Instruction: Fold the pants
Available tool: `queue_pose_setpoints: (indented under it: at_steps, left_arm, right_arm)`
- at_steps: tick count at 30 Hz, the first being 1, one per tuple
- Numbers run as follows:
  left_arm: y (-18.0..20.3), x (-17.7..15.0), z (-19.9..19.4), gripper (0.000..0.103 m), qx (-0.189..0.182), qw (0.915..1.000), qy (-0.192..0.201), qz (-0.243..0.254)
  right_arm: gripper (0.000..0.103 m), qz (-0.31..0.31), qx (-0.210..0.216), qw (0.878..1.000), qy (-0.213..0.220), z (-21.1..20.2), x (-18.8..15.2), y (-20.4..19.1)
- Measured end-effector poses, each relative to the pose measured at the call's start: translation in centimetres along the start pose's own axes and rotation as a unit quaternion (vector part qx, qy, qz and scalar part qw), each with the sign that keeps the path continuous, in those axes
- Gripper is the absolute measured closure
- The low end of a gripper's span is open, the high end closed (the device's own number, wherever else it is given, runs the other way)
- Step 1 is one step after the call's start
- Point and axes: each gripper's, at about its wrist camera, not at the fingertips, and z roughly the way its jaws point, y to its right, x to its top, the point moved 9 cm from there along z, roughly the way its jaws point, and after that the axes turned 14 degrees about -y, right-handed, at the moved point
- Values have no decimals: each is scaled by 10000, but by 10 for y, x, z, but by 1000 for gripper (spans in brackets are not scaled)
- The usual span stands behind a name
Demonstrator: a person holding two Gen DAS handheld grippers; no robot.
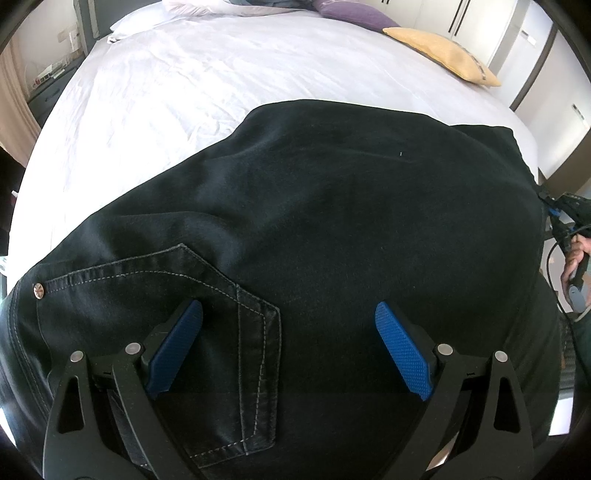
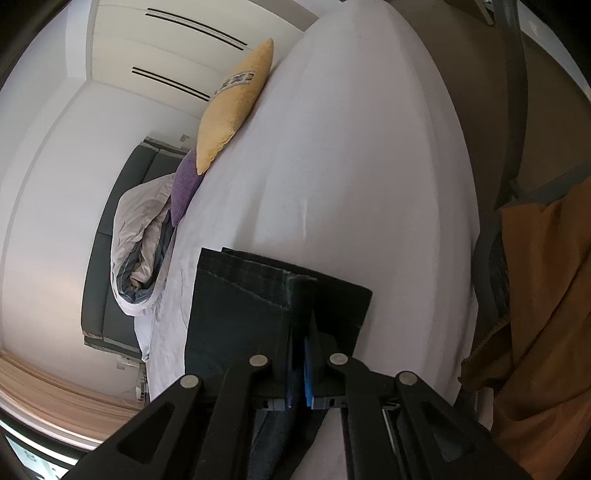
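Dark denim pants (image 1: 332,221) lie spread on the white bed sheet (image 1: 184,92), with a back pocket (image 1: 166,295) and a rivet near the left. My left gripper (image 1: 289,308) hovers just over the seat of the pants, blue pads wide apart, open, with nothing gripped. In the right wrist view, the stacked leg hems of the pants (image 2: 236,314) hang over the bed's edge, and my right gripper (image 2: 301,295) is shut on them. A hand (image 1: 576,258) holding that gripper shows at the right edge of the left wrist view.
A yellow pillow (image 1: 443,55) and a purple pillow (image 1: 354,14) lie at the far side of the bed, beside a bunched duvet (image 2: 140,236). White wardrobe doors (image 2: 166,44) stand beyond. A nightstand (image 1: 48,88) is at the left. Orange-brown fabric (image 2: 546,295) hangs close on the right.
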Motion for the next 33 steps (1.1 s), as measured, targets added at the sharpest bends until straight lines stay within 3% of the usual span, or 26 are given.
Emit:
queue_pose_setpoints:
  at_steps: [13, 23, 26, 28, 29, 30, 33]
  left_arm:
    - [1, -2, 0, 6, 2, 10000, 20, 31]
    - [-4, -3, 1, 3, -46, 9999, 94, 29]
    - [-6, -4, 0, 3, -74, 9999, 122, 10]
    - [-11, -6, -2, 3, -126, 9998, 174, -27]
    - [-12, -7, -2, 3, -141, 9997, 202, -28]
    - [-12, -7, -2, 2, -138, 9996, 229, -17]
    - [-12, -10, -3, 1, -104, 9995, 288, 5]
  right_arm:
    - [98, 22, -37, 10000, -11, 1, 2, 7]
    - [99, 50, 249, 9997, -73, 4, -1, 18]
    - [87, 352, 609, 9973, -226, -3, 2, 27]
    - [64, 423, 79, 9989, 160, -27, 11, 37]
    - [64, 391, -214, 9983, 382, -43, 16, 40]
    - [64, 256, -242, 9982, 481, -55, 18, 33]
    - [64, -865, -279, 9951, 387, -70, 12, -31]
